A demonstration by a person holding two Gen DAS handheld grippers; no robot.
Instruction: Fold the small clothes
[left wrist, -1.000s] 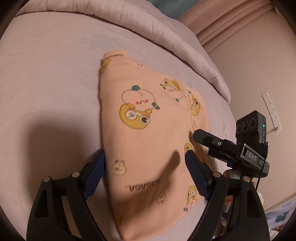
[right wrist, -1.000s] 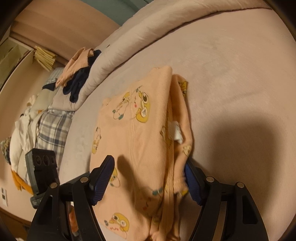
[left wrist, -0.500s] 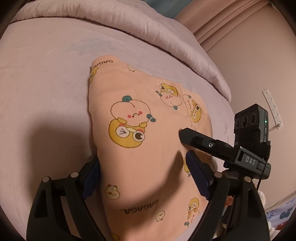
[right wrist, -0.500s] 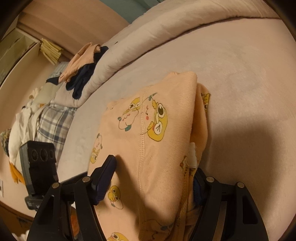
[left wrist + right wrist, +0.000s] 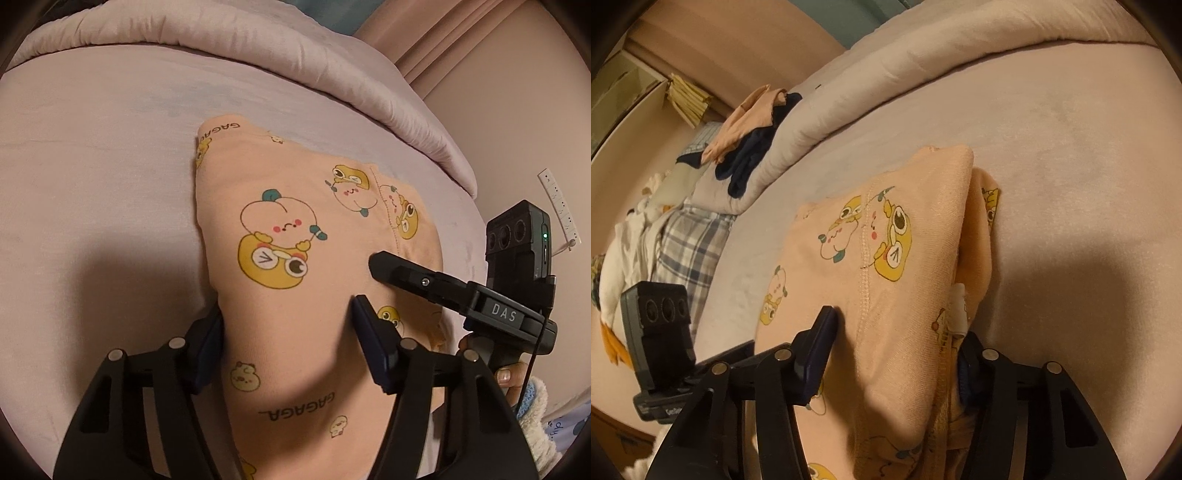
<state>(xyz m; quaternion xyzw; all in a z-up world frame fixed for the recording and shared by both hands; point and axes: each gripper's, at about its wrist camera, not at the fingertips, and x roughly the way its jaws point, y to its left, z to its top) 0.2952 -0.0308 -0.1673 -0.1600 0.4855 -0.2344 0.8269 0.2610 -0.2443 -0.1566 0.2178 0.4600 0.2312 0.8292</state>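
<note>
A folded peach garment (image 5: 295, 206) printed with yellow cartoon ducks lies on the pale pink bed sheet (image 5: 92, 166). My left gripper (image 5: 288, 314) straddles its near left part. The jaws are closing, and both blue pads press into the cloth, which bunches up between them. In the right wrist view the same garment (image 5: 886, 240) shows its stacked layers and a white label (image 5: 958, 310) at its right edge. My right gripper (image 5: 897, 328) is closing on that side, its left pad denting the fabric and its right pad against the layered edge.
A rolled pink duvet (image 5: 332, 74) runs along the far side of the bed. Other clothes lie beyond it: a peach and navy pile (image 5: 753, 125), a plaid piece (image 5: 687, 247) and white items (image 5: 624, 258). A hand (image 5: 506, 380) in a fluffy sleeve holds the right gripper.
Both pairs of jaws have narrowed from wide open to pinching the garment. The cloth between the pads has bunched and risen. Neither hand has shifted much.
</note>
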